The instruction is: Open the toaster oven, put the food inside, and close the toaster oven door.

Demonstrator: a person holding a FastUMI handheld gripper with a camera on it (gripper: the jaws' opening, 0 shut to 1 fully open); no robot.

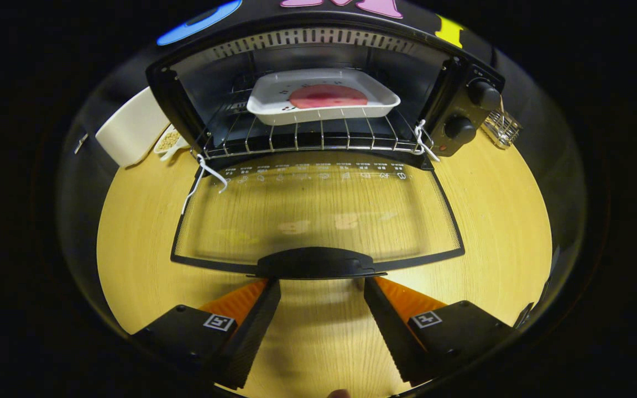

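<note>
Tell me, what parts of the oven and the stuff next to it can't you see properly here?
- White container beside the toaster oven: its far end is hidden by the oven's side.
- Small dish: mostly hidden between container and oven; contents too small to name.
- Wire item past the knobs: partly cut off, unclear.
- Marks on the open door: too small to read.
- Food on the tray: kind unclear.
- Gripper open near the door handle; contact unclear.

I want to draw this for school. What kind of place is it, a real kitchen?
Probably a pretend kitchen corner set up in a recording booth. A toaster oven stands open on a wooden table, with a white tray of food on its rack. The open gripper waits by the door handle.
</note>
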